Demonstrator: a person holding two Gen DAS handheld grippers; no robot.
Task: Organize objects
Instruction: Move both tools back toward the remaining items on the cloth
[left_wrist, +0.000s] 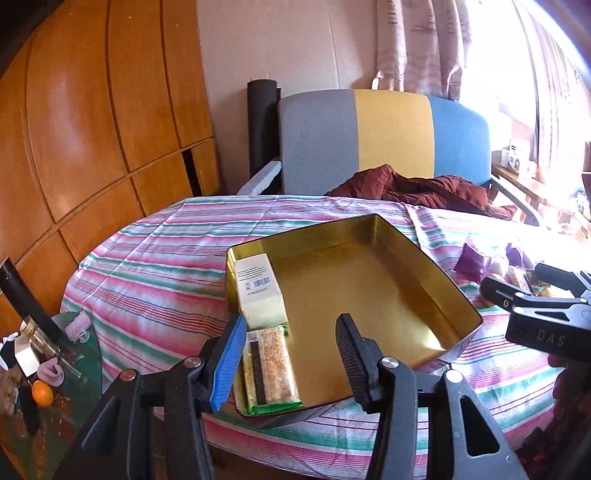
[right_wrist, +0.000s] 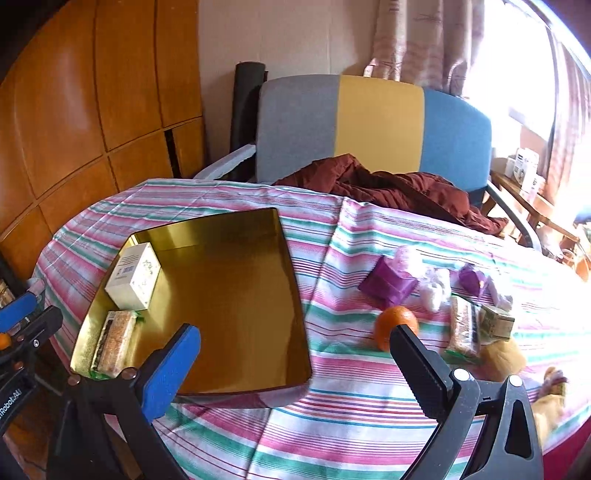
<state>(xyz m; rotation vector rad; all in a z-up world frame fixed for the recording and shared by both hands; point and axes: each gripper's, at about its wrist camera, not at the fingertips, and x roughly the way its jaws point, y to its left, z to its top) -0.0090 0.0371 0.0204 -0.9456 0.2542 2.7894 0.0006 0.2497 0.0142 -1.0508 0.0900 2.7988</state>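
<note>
Your left gripper (left_wrist: 291, 354) gapes empty over the gold tin (left_wrist: 417, 254) (snack bar (left_wrist: 275, 369) inside), your right gripper (right_wrist: 295, 358) likewise spread, orange (right_wrist: 395, 321) at one o'clock.

Tin tray (right_wrist: 221, 295): polished gold metal, glossy, mirror-like inside; the white box (right_wrist: 133, 282) in it is matt cardboard, the snack bar (right_wrist: 112, 341) in shiny clear plastic wrap. Tablecloth (right_wrist: 351, 424): striped woven cloth, matt, creased. Far left wardrobe (left_wrist: 92, 129): varnished wood, semi-gloss; orange (right_wrist: 395, 325) has dimpled, slightly shiny peel.
</note>
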